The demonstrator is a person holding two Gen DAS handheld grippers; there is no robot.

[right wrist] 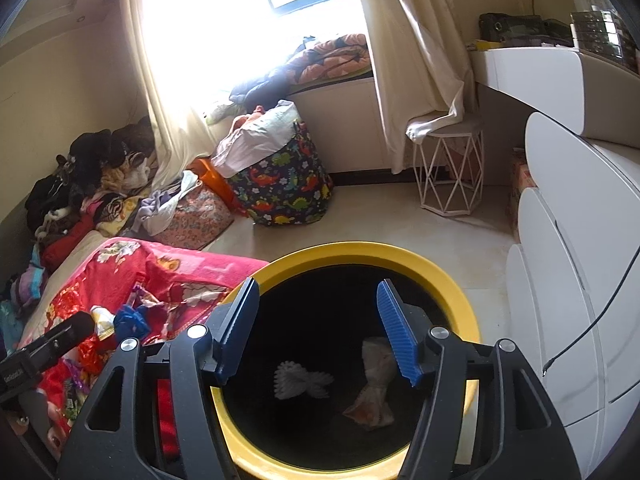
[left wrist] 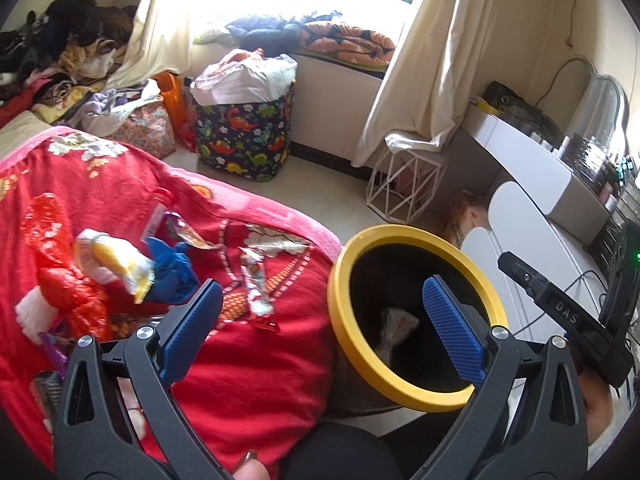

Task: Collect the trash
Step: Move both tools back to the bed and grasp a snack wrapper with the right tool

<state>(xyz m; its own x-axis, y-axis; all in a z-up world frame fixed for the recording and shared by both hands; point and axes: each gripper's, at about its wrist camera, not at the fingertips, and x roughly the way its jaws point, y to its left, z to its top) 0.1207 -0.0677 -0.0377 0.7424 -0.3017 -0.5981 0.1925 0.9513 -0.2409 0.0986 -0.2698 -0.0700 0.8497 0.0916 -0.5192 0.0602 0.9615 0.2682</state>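
Note:
A black bin with a yellow rim (left wrist: 340, 312) (right wrist: 452, 280) stands beside a bed with a red blanket (left wrist: 260, 360). In it lie a crumpled wrapper (right wrist: 374, 392) (left wrist: 394, 328) and a white crumpled piece (right wrist: 298, 380). On the blanket lie a yellow-white wrapper (left wrist: 116, 264), a blue crumpled piece (left wrist: 172, 268) (right wrist: 130, 318), a red plastic bag (left wrist: 60, 264), a purple wrapper (left wrist: 188, 236) and a clear snack wrapper (left wrist: 256, 284). My left gripper (left wrist: 320, 328) is open and empty, between blanket and bin. My right gripper (right wrist: 318, 332) is open and empty above the bin's mouth.
A dinosaur-print laundry basket (left wrist: 244, 136) (right wrist: 284, 184) stands on the floor by the window. A white wire stool (left wrist: 404, 184) (right wrist: 450, 172) and white drawers (right wrist: 568, 280) are at the right. Clothes are piled at the bed's far left (left wrist: 60, 52).

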